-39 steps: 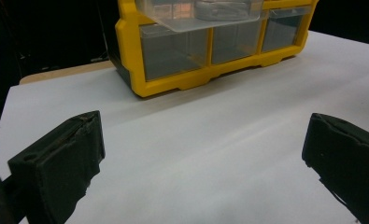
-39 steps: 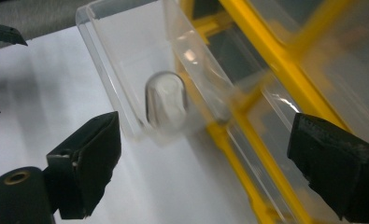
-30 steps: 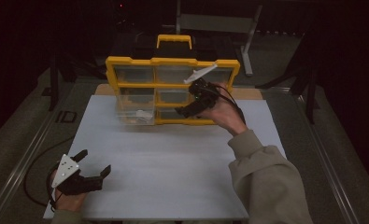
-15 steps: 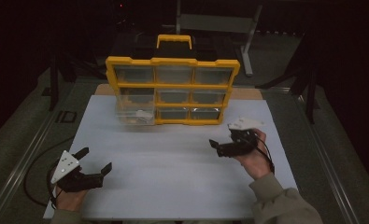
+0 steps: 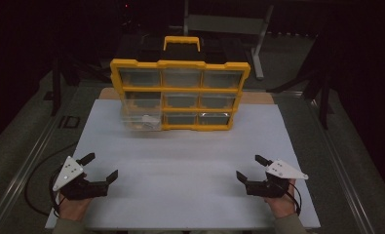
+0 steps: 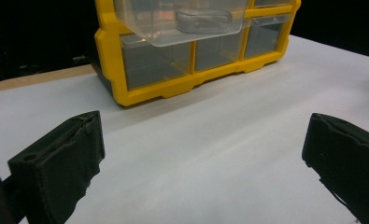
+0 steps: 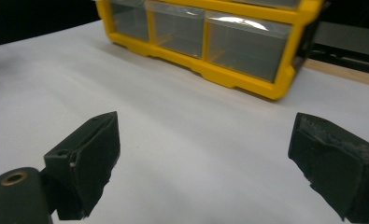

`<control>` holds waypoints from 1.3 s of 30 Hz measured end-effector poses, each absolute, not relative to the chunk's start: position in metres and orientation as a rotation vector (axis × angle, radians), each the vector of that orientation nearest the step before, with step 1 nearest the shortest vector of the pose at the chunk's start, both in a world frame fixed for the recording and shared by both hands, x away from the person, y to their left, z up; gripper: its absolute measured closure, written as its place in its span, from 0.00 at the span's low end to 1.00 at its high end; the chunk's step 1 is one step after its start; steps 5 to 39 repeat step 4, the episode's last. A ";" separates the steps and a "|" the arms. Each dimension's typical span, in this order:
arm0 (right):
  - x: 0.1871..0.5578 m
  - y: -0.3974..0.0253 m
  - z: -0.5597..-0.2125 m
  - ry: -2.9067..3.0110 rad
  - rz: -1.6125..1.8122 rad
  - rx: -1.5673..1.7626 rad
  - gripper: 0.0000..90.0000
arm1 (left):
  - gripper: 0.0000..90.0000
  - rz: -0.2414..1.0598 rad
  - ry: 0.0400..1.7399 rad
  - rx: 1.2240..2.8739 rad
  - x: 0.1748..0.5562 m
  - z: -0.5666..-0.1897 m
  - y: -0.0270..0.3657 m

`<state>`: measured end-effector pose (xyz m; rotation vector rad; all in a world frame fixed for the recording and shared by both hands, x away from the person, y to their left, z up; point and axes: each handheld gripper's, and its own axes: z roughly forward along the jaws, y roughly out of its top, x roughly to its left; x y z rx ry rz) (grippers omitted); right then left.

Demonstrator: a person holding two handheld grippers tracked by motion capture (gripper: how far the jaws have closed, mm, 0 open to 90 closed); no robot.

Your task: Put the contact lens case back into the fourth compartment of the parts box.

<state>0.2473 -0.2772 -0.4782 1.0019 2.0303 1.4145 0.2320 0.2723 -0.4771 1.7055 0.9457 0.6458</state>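
High view: overhead, facing forward across the worktop (image 5: 190, 161). Gripper views: low, close to the surface, each facing the yellow drawer cabinet (image 5: 180, 95), shared by all three.

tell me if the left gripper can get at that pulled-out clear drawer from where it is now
Probably yes. The left gripper is open, and bare white tabletop lies between it and the clear drawer jutting from the yellow organizer.

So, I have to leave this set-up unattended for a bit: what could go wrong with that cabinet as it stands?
The clear drawer sticks well out of the yellow drawer cabinet and holds a small grey item. A knock could tip it out and spill the item. It also overhangs the white table top in front of the open left gripper, so a forward reach might catch it. The right gripper lies open, farther off.
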 end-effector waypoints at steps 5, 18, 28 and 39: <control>0.243 -0.276 -0.490 2.024 1.365 0.987 0.09 | 0.00 0.641 0.956 1.719 0.233 -0.481 0.271; 0.243 -0.276 -0.490 2.024 1.365 0.987 0.09 | 0.00 0.641 0.956 1.719 0.233 -0.481 0.271; 0.243 -0.276 -0.490 2.024 1.365 0.987 0.09 | 0.00 0.641 0.956 1.719 0.233 -0.481 0.271; 0.243 -0.276 -0.490 2.024 1.365 0.987 0.09 | 0.00 0.641 0.956 1.719 0.233 -0.481 0.271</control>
